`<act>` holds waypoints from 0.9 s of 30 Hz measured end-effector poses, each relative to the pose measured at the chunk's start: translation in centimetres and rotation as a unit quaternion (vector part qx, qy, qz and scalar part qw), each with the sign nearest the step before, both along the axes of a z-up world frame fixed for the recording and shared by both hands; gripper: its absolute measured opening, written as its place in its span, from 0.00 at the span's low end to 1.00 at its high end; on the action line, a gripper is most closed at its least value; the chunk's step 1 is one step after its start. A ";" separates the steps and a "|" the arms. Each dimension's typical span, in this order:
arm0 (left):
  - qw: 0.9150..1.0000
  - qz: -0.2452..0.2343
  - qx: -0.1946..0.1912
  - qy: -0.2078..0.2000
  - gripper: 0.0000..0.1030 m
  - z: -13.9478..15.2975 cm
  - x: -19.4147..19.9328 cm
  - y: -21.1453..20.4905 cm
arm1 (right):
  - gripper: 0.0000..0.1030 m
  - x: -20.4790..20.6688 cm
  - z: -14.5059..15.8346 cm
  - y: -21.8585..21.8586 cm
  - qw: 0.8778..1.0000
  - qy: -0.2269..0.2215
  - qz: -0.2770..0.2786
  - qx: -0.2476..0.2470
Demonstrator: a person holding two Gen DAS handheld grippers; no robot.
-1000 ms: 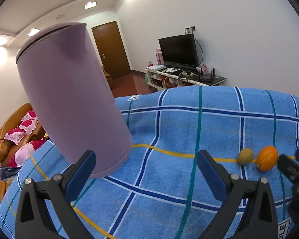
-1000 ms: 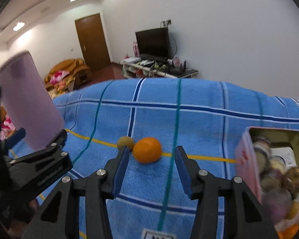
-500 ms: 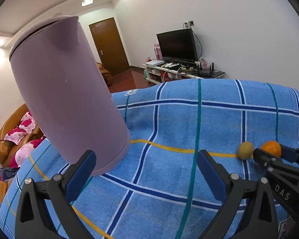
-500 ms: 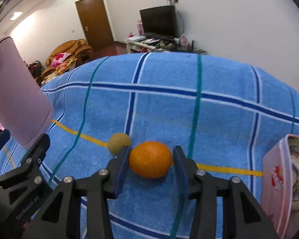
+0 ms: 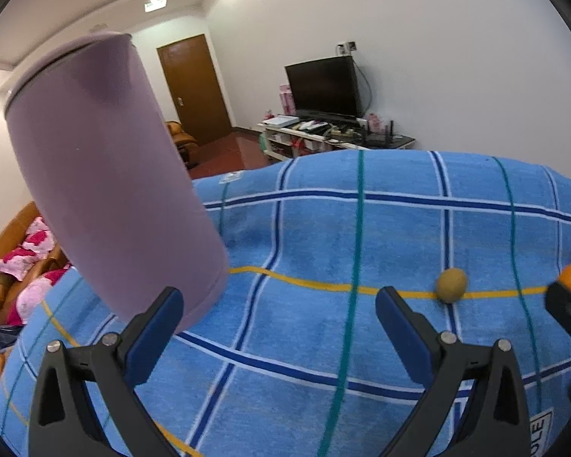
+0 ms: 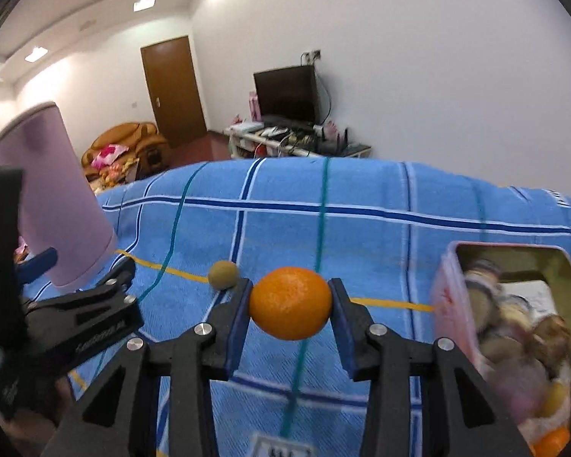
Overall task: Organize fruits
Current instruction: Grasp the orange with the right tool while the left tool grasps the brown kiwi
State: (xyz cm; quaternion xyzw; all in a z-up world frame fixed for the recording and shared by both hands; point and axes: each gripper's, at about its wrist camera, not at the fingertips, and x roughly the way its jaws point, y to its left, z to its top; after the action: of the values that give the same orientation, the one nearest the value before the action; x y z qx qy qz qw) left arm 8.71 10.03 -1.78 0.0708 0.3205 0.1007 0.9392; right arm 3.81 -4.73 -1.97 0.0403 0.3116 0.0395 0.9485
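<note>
Right wrist view: my right gripper (image 6: pixel 290 304) clamps the orange (image 6: pixel 290 302) just above the blue blanket (image 6: pixel 380 236), between the kiwi (image 6: pixel 223 274) and the pink tin (image 6: pixel 453 304). My left gripper (image 5: pixel 279 318) gapes empty.

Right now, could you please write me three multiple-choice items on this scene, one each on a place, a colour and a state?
1. Where does the small brownish fruit lie?
A. inside the tin
B. on the blue checked cloth, left of the orange in the right wrist view
C. on top of the purple cylinder

2. What colour is the tall cylinder?
A. pale purple
B. green
C. red

3. What is between the right gripper pads?
A. nothing
B. the tin
C. the orange

Answers: 1 B, it rests on the cloth beside the orange; 2 A, its wall is lilac; 3 C, both pads press the orange.
</note>
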 end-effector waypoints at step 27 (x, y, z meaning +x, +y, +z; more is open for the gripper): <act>0.979 -0.130 -0.092 0.130 0.59 -1.9 6.1 -8.9 | 0.41 -7.4 1.5 -3.8 0.999 -0.028 0.021 0.027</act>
State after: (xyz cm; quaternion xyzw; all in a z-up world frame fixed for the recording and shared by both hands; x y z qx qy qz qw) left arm 14.76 1.14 -3.69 0.0378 0.4357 -0.0617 0.8972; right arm -3.64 -8.57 -0.47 0.0581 0.2847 0.0684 0.9544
